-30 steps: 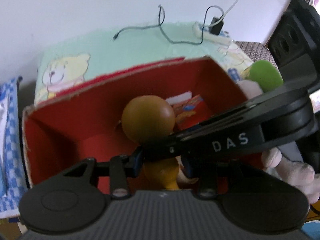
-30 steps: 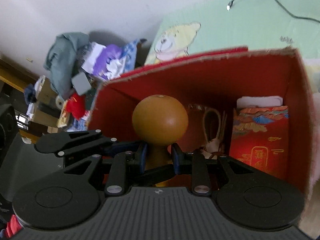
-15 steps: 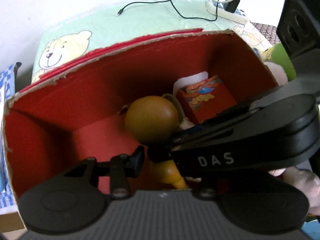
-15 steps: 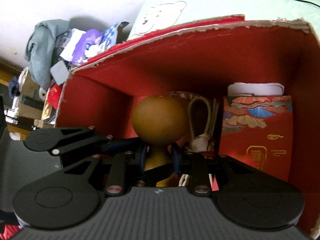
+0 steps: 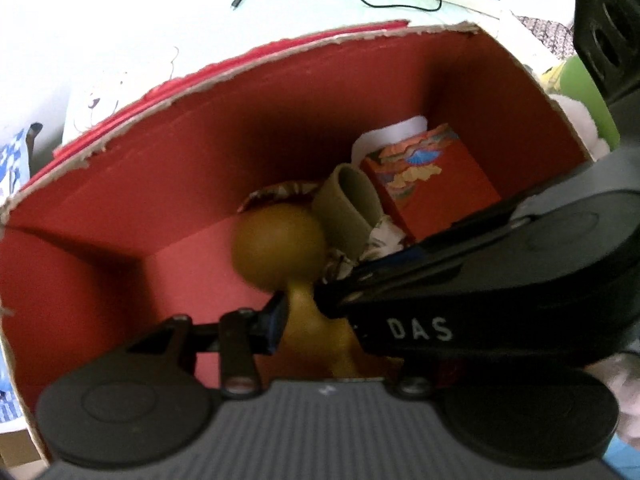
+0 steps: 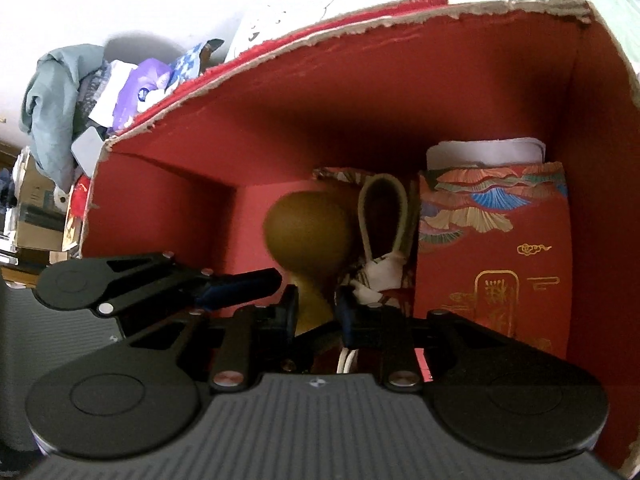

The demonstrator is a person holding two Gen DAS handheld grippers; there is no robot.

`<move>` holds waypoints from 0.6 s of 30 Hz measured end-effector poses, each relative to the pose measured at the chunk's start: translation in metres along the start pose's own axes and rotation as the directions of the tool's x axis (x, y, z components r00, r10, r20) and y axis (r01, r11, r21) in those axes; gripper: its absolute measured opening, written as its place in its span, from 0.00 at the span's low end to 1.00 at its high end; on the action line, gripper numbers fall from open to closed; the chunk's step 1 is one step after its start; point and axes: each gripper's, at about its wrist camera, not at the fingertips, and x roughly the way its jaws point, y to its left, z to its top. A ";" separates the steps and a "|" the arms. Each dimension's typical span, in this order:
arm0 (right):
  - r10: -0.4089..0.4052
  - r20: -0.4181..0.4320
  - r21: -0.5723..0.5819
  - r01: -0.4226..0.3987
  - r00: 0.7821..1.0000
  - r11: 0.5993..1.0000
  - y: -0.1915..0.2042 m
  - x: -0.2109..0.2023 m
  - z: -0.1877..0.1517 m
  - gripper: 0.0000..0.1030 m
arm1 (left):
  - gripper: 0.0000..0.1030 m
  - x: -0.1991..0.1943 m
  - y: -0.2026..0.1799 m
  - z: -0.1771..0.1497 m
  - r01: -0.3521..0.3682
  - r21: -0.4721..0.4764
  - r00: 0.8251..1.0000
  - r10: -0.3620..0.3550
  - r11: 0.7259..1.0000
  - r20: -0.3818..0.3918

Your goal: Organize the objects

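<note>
Since a second ago: both tools sunk deeper into red box (image 5: 160, 184), far rim now high in both wrist views; gourd (image 5: 280, 248) carried down with them, bulb now below rim level and blurred. Left gripper (image 5: 304, 316) jaws just opening, gourd neck between them. Right gripper (image 6: 318, 314) jaws just closing tighter on same neck.

Room, left to right from the jaws:
- Far left of jaws: left box wall, torn cardboard edge on top.
- Just left of jaws: bare red floor, only open stretch.
- At the jaws: gourd, neck in the pads, bulb ahead of them.
- Just right of bulb: beige strap loop (image 5: 348, 204) on crumpled patterned cloth, close against bulb.
- Further right: patterned red carton (image 6: 492, 256) upright, white roll (image 6: 484, 152) behind it.
- Far right: right box wall, tight against carton.

Pose:
- Left gripper pitched steeply down; released, near pad just beside neck, far pad hidden behind right gripper.
- Right gripper angled down less steeply, crossing over left tool's right side; clenched on gourd neck.
</note>
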 end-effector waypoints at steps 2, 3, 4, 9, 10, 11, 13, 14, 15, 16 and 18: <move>-0.002 0.002 0.002 0.002 1.000 1.000 0.000 0.000 0.000 0.21 | 0.51 0.000 0.000 0.000 -0.003 0.000 1.000 0.003 1.000 0.002; -0.002 0.003 0.003 0.002 1.000 1.000 0.000 0.000 -0.001 0.20 | 0.51 0.000 0.000 0.000 -0.003 0.000 1.000 0.003 1.000 0.001; -0.004 0.004 0.003 0.004 1.000 1.000 0.000 0.000 -0.001 0.20 | 0.51 0.000 0.000 0.001 -0.004 -0.001 1.000 0.004 1.000 0.000; 0.002 0.011 0.012 -0.002 1.000 1.000 0.000 0.000 0.000 0.20 | 0.53 -0.003 0.002 0.001 -0.004 -0.008 1.000 0.004 1.000 0.003; 0.008 0.016 0.013 -0.008 1.000 1.000 0.000 0.000 0.000 0.21 | 0.53 -0.004 0.001 0.001 -0.007 -0.007 1.000 0.007 1.000 0.011; 0.016 0.022 0.015 -0.017 1.000 1.000 -0.001 -0.001 0.000 0.21 | 0.53 -0.004 0.001 0.002 -0.009 -0.005 1.000 0.009 1.000 0.015; 0.027 0.031 0.023 -0.028 0.999 0.999 -0.003 -0.002 0.000 0.22 | 0.53 -0.005 0.001 0.003 -0.012 -0.004 1.000 0.012 1.000 0.020; 0.030 0.033 0.024 -0.031 0.999 0.999 -0.003 -0.002 0.000 0.22 | 0.53 -0.005 0.001 0.003 -0.011 -0.006 1.000 0.011 1.000 0.023; 0.036 0.038 0.023 -0.037 0.999 0.999 -0.003 -0.003 0.000 0.24 | 0.53 -0.005 0.001 0.003 -0.010 -0.007 1.000 0.010 1.000 0.028; 0.042 0.042 0.022 -0.043 0.998 0.999 -0.003 -0.003 0.000 0.25 | 0.53 -0.005 0.001 0.004 -0.011 -0.005 0.999 0.012 1.000 0.032; 0.049 0.053 0.024 -0.051 0.997 0.998 -0.004 -0.005 0.000 0.25 | 0.53 -0.007 0.000 0.004 -0.020 0.001 0.999 0.020 1.000 0.048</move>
